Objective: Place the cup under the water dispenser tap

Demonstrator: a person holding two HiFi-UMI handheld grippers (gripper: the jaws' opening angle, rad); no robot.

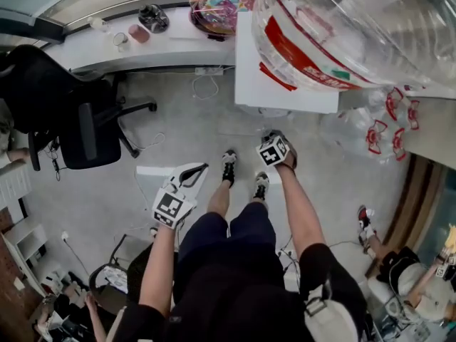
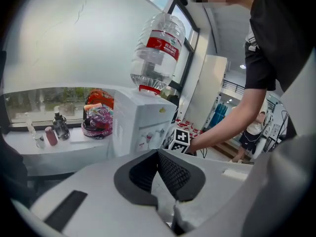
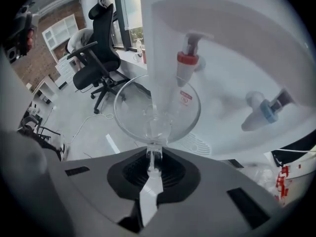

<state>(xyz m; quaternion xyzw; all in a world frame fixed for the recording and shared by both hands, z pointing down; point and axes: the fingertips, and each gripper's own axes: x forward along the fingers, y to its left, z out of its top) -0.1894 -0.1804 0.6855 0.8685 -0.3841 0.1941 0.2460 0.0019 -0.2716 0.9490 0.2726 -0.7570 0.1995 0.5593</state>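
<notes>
A clear plastic cup (image 3: 157,110) hangs tilted in front of the white water dispenser (image 3: 232,48). My right gripper (image 3: 153,157) is shut on the cup's rim. The cup's mouth lies just below and left of the red tap (image 3: 187,63); the blue tap (image 3: 264,112) is further right. The drip grille (image 3: 195,143) shows under the cup. In the head view the right gripper (image 1: 278,149) points down by the dispenser's front (image 1: 285,84), and the cup is hidden there. My left gripper (image 1: 201,168) hangs lower left, shut and empty, pads (image 2: 170,174) meeting at the tips (image 2: 159,154).
A big water bottle (image 1: 342,27) sits on the dispenser. Spare bottles with red handles (image 1: 385,123) lie to its right. A black office chair (image 1: 78,120) stands left on the grey floor. A white ledge (image 1: 135,48) holds small bottles and a colourful helmet (image 1: 217,9). Another person (image 1: 420,283) sits at lower right.
</notes>
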